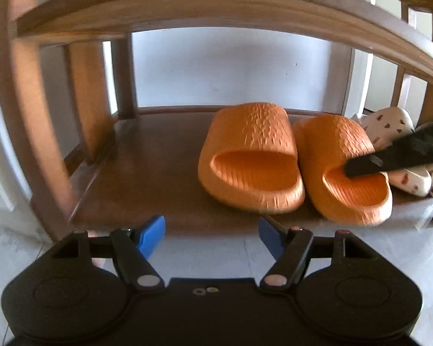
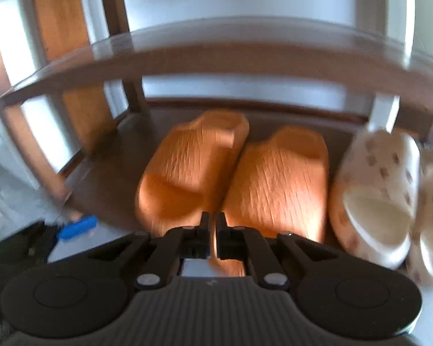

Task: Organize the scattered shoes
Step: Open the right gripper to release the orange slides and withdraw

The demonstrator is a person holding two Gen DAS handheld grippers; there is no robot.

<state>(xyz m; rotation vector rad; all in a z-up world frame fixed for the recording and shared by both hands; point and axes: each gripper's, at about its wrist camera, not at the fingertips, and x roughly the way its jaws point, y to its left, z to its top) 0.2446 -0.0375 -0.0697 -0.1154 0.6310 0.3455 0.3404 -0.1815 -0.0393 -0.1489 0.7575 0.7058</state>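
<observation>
Two orange slippers stand side by side on the bottom board of a wooden shoe rack [image 1: 147, 178], toes to the wall: the left one [image 1: 249, 158] and the right one [image 1: 349, 170]. My right gripper [image 2: 212, 222] is shut, and its black fingers [image 1: 369, 164] reach into the right orange slipper [image 2: 277, 184] at the edge of its strap. I cannot tell whether anything is pinched. My left gripper [image 1: 210, 230] hangs open in front of the rack with nothing between its blue pads [image 1: 151, 236]. The right wrist view is blurred.
White slippers with brown spots [image 1: 389, 132] [image 2: 375, 190] sit right of the orange pair on the same board. An upper shelf board [image 1: 216, 8] hangs low over it. The rack's left posts [image 1: 23, 115] stand close by. Pale floor tiles [image 1: 205, 256] lie in front.
</observation>
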